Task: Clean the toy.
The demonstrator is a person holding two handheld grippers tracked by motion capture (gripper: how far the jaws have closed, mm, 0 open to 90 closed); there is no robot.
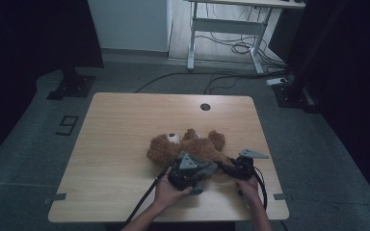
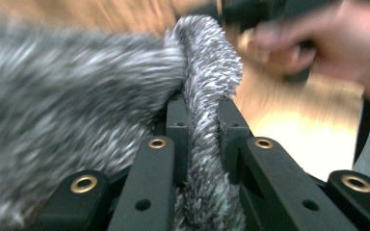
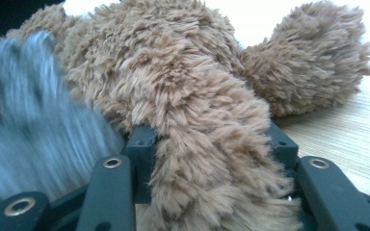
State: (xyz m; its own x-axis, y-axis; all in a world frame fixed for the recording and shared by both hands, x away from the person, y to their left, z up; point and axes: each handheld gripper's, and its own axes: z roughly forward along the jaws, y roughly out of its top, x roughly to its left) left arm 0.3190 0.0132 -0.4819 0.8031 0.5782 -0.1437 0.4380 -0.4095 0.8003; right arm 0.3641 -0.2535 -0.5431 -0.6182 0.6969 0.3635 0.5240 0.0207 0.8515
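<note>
Brown teddy bear gripped at a limb, grey fuzzy cloth pinched beside it

Brown plush of the teddy bear [image 1: 188,147] lies on its back on the light wooden table [image 1: 120,144], a little right of the table's middle and toward the near edge, with its white muzzle turned up. Across its lower body, on the person's side, lies a grey fuzzy garment [image 1: 200,169]; which kind of garment cannot be told.

In the left gripper view the left gripper [image 2: 203,144] has its jaws clenched on a narrow fold of the grey garment [image 2: 207,67], which rises between the two black jaws, while the rest of the cloth spreads blurred to the left. The left hand [image 1: 171,190] holds that gripper just in front of the bear.

In the right gripper view the right gripper [image 3: 212,159] grasps one brown limb of the bear [image 3: 207,173], with the fur bulging out between the jaws, which stand fairly wide around it. Another limb [image 3: 313,53] lies beyond, resting on the table [image 3: 347,134]. The right hand [image 1: 247,185] sits near the table's front right corner, close beside the left
</note>
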